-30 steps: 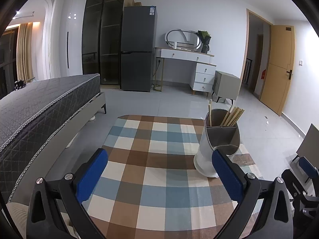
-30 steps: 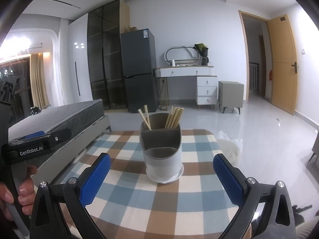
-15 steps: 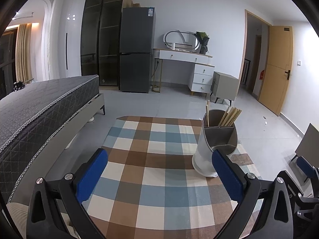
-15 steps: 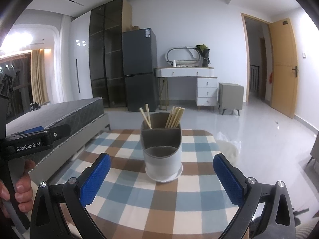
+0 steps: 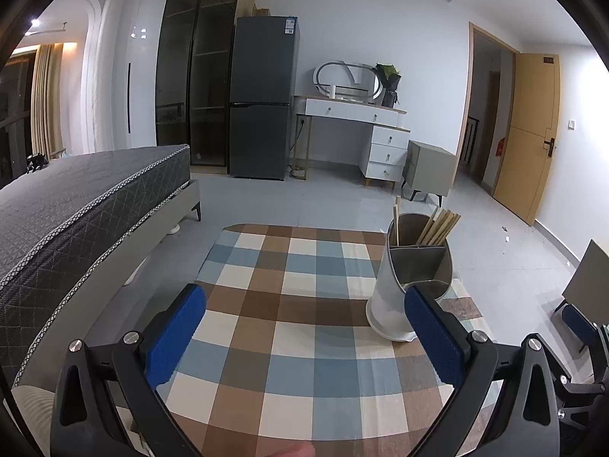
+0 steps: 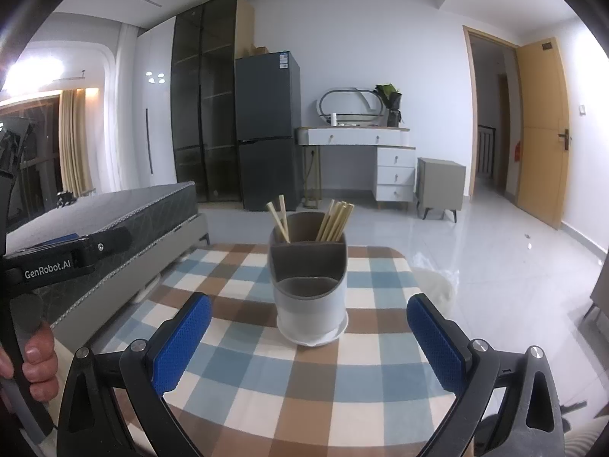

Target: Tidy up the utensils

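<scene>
Both claws are spread wide and empty, blue pads far apart. Left claw (image 5: 304,339) hovers low over the checked tablecloth (image 5: 289,304); its right pad (image 5: 434,335) overlaps the base of the utensil holder (image 5: 411,278) in view, though whether they touch cannot be told. Right claw (image 6: 308,342) hovers in front of the same holder (image 6: 309,285), which sits centred between its pads, apart from both. At the left edge of the right wrist view, a hand (image 6: 36,369) grips the left device's handle.

The holder stands upright on the table (image 6: 266,400), toward its far end. Its two rear compartments carry wooden chopsticks: a pair (image 6: 279,219) in the left one, a larger bundle (image 6: 337,221) in the right. The front compartment looks empty.

Versus 1.0 s ago: both views changed only slightly. The holder appears marginally further up-frame in the left view, and both claws kept the same spread. Chopstick arrangement unchanged.
</scene>
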